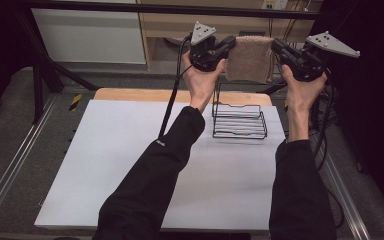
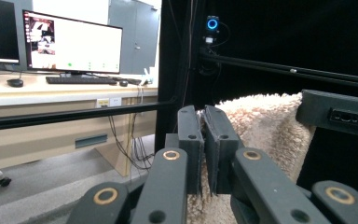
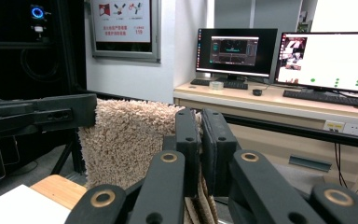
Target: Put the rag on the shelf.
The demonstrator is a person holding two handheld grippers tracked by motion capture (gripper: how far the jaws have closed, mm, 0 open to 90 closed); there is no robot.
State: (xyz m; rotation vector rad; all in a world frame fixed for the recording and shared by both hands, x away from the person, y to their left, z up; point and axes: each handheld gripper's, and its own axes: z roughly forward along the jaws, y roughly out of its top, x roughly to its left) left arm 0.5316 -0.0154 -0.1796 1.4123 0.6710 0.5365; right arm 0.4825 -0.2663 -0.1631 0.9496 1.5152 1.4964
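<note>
Up above the far edge of the worktop (image 1: pixel 130 165), a beige shaggy towel (image 1: pixel 250 59) hangs stretched between both grippers, beyond the black wire rack (image 1: pixel 239 120). Left of the towel, the left gripper (image 1: pixel 228 46) has its jaws clamped together on the towel's left edge; its own view shows the pile pinched between the two black jaws. Right of the towel, the right gripper (image 1: pixel 278 47) has its jaws closed on the towel's right edge in the same way. Below the towel, the rack stands on the white worktop, between the person's forearms.
</note>
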